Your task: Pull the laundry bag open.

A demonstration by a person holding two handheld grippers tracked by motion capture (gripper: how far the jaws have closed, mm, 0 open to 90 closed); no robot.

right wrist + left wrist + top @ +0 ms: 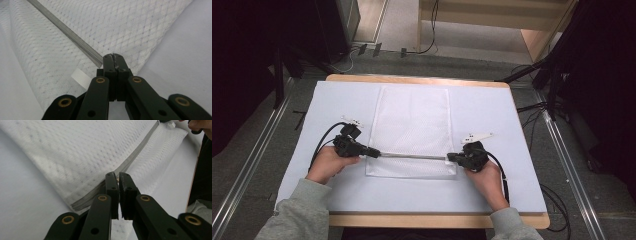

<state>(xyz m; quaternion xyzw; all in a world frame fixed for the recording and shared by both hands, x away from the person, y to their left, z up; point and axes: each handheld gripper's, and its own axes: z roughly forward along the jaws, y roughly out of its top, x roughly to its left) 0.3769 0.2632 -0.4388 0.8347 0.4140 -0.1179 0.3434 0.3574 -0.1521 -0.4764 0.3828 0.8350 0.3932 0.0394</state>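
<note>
Mesh bag (412, 120) flat in the middle of the tabletop (492, 115), zipper (412, 156) along its near side, parallel to the front edge. Left gripper (374, 152) at the zipper's left end, jaws pinched nearly together on what looks like the pull (117, 179), though too small to be sure. Right gripper (451, 158) at the right end, jaws pressed tight on the bag's corner just beside a white tab (81, 78).

Likely trouble from here:
- Losing the pull. Thin grip at the very tips; any tug off the zipper's line probably twists it out.
- Snagging mesh in the slider. Loose fabric close against the teeth in the left gripper view; could jam if the line goes slack.
- Dragging the whole bag across the tabletop. Only the right clamp as anchor; a slip there means bunching instead of sliding.
- Lifting the near side. An upward pull would buckle the zipper and stall the slider.

Safest: keep the zipper taut and straight, pull level along it.
</note>
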